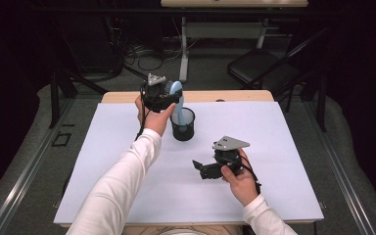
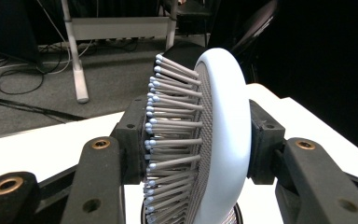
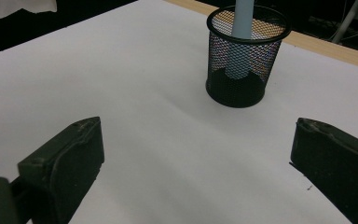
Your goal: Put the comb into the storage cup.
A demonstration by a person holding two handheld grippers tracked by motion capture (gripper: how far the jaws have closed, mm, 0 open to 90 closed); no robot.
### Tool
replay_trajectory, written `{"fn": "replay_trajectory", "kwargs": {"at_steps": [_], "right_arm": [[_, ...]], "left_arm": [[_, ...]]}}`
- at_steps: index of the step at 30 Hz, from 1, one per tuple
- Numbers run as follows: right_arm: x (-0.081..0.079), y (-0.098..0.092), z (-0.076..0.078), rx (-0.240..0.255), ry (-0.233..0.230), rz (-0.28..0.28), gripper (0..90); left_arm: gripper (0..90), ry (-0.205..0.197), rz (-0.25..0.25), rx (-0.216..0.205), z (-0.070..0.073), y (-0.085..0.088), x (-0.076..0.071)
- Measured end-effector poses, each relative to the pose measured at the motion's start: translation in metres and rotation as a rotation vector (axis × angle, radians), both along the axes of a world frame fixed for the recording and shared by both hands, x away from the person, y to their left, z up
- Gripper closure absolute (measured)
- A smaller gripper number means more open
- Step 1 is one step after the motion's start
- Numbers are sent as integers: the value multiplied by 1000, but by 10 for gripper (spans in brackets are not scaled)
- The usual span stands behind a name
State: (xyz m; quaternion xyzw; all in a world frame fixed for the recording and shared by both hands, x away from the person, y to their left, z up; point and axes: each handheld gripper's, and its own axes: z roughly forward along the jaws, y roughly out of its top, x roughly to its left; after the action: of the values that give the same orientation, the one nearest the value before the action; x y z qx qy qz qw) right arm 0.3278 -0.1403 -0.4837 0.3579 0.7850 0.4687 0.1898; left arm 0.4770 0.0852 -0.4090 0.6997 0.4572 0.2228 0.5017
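Above mesh cup (image 1: 182,124), left gripper (image 1: 162,94) clamping hairbrush (image 1: 175,93) by head, handle already standing inside; release remaining. Right gripper (image 1: 201,168) resting wide open, holding nothing.

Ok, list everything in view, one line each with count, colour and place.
hairbrush: one, pale blue with grey bristles, handle down in the cup, head clamped by the left gripper
mesh cup: one, black, upright on the sheet
sheet: one, white, covering the table
table: one, wooden, edge showing at the far side
folding chair: one, black, on the floor behind
left gripper: one, black, above the cup
right gripper: one, black, jaws apart, low over the sheet
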Motion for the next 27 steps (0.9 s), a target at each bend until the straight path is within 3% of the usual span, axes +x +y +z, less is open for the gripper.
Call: {"fn": "replay_trajectory", "kwargs": {"at_steps": [18,27], "right_arm": [[0,0,0,-2,-4,1,23],[0,0,0,-3,-5,0,24]], "left_arm": [[509,22,-2,24,-10,-3,2],[503,9,-13,14,-13,-5,2]]}}
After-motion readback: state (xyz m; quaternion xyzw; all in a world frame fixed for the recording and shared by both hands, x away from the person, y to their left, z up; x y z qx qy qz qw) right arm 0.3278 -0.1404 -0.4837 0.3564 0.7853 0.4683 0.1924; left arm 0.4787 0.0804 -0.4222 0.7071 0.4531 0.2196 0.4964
